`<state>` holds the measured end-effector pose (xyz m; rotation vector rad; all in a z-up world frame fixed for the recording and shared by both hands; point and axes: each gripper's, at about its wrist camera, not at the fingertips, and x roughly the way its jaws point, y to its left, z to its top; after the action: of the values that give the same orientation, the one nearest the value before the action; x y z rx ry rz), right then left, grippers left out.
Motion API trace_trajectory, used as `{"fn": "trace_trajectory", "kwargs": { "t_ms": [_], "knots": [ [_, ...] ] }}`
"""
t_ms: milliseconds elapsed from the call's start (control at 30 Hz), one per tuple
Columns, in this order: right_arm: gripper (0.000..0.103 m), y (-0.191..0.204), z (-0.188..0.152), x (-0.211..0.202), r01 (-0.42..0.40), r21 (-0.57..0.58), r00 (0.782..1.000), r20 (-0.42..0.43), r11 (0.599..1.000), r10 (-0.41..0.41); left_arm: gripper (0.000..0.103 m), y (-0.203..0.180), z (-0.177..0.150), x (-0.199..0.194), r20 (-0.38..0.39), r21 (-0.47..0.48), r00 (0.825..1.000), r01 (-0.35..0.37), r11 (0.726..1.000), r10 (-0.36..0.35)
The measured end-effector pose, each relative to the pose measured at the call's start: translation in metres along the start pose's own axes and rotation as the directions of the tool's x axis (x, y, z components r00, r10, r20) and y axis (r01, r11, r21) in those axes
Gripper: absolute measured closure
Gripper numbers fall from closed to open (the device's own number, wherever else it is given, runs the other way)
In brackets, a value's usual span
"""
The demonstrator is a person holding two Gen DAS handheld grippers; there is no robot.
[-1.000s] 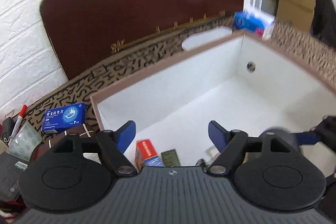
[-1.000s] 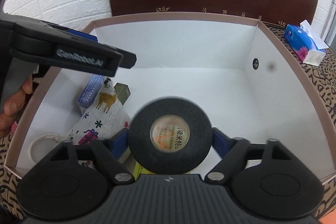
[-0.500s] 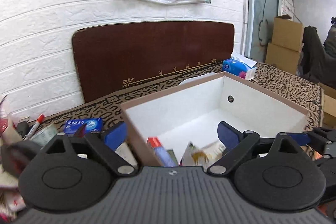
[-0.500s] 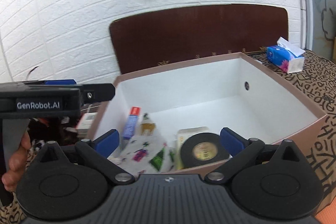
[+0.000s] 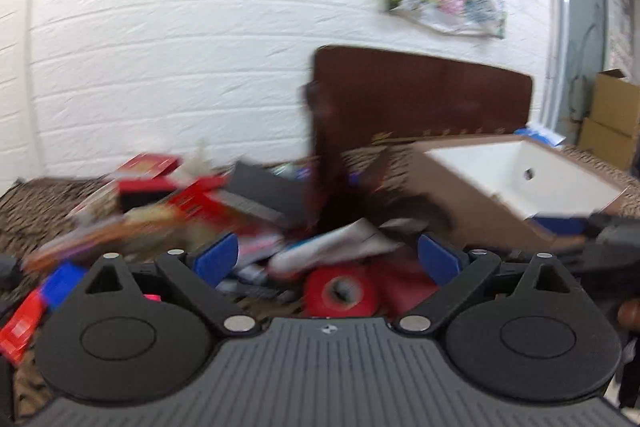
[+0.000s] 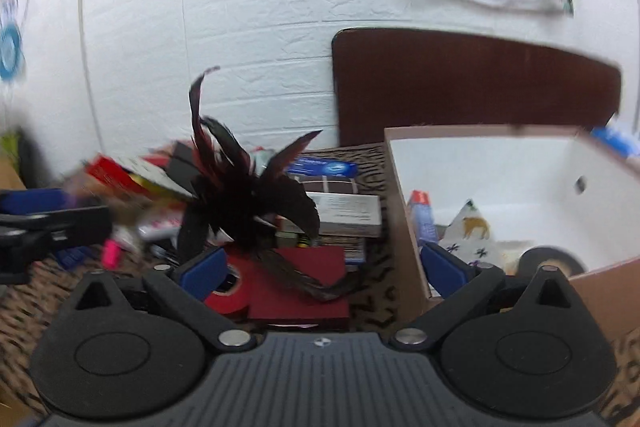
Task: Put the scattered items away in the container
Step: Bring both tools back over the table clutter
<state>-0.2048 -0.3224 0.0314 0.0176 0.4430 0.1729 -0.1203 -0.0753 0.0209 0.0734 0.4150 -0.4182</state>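
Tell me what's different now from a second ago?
The right claw let go of the black tape, which now lies in the box. Both claws have just been opening and now stand empty. Both swung away from the box toward the pile; the left claw now faces the red tape. The pouch and the box stayed put.

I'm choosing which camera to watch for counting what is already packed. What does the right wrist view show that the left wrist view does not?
Only the right wrist view looks into the box: a printed cloth pouch, a black tape roll and a red-topped blue carton lie inside.

Only the left wrist view shows stacked cardboard boxes in the room's far corner.

Both show the red tape roll, the dark feather ornament, the pile of loose packets, and open, empty jaws.
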Motion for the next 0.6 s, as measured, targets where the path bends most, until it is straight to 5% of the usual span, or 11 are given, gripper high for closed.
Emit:
{"fn": "trace_trajectory", "kwargs": {
  "t_ms": [133, 333, 600],
  "knots": [
    [0.0, -0.004, 0.0, -0.003, 0.013, 0.068, 0.999, 0.039, 0.998, -0.016, 0.004, 0.031, -0.023, 0.0, -0.074, -0.046, 0.993, -0.101, 0.994, 0.097],
    [0.0, 0.011, 0.0, -0.021, -0.007, 0.043, 0.993, 0.117, 0.999, 0.002, 0.004, 0.062, -0.04, 0.0, -0.135, -0.145, 0.981, -0.157, 0.977, 0.138],
    [0.0, 0.058, -0.018, 0.008, -0.208, -0.01, 0.978, -0.017, 0.978, 0.208, 0.004, 0.055, -0.046, 0.002, -0.114, -0.062, 0.978, -0.184, 0.981, 0.176]
  ]
}}
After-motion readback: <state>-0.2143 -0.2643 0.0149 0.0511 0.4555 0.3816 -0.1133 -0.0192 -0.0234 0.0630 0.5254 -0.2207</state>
